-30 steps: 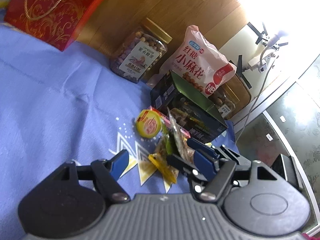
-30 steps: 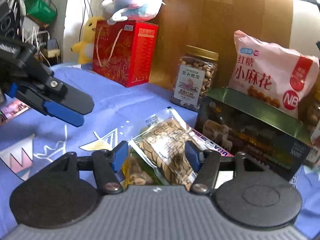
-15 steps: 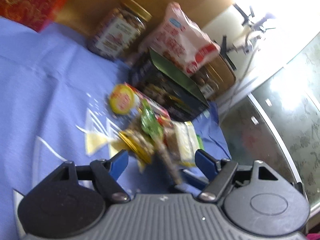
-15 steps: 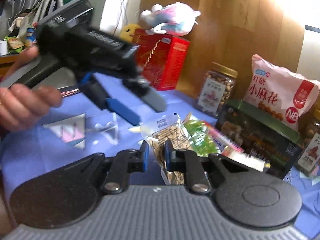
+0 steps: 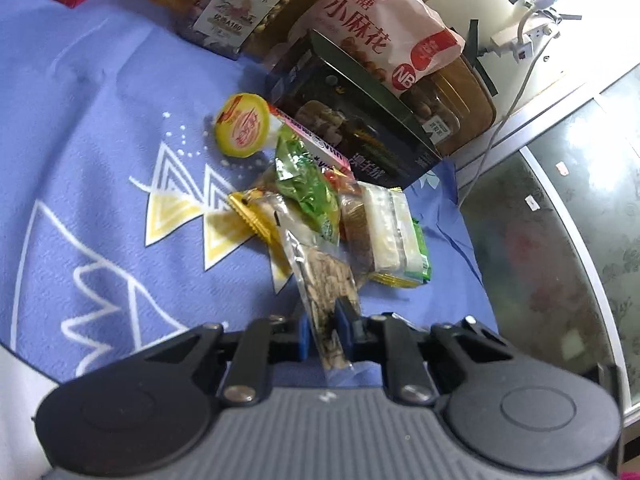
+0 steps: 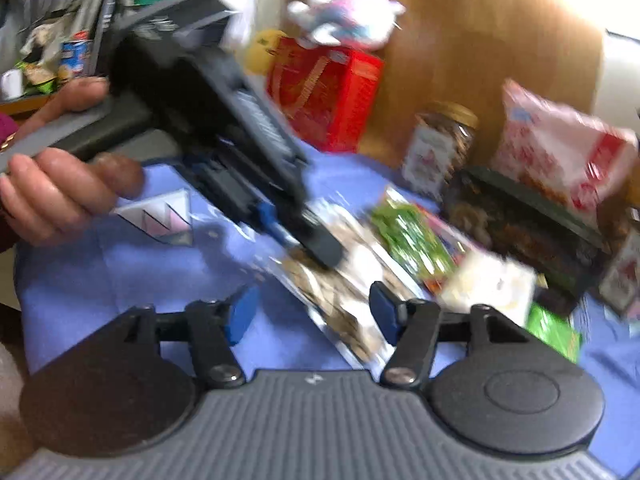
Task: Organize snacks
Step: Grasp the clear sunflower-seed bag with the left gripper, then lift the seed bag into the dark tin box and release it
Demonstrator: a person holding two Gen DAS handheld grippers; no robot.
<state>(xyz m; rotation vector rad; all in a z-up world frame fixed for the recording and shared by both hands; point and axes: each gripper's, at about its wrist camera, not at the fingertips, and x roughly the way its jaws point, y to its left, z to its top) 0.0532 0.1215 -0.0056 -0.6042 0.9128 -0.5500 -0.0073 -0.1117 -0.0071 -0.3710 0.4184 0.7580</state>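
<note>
Our left gripper (image 5: 322, 330), spread a second ago, has just closed and now pinches the clear seed packet (image 5: 326, 292). Our right gripper (image 6: 310, 312) has just reopened beside it. Loose snacks (image 5: 340, 216) lie at twelve o'clock on the blue patterned cloth (image 5: 100, 140), wooden panel (image 6: 480, 60) behind.

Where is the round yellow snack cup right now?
In the left wrist view the yellow cup lies on the blue cloth, upper middle, at the left end of the snack pile, just left of the dark box.
</note>
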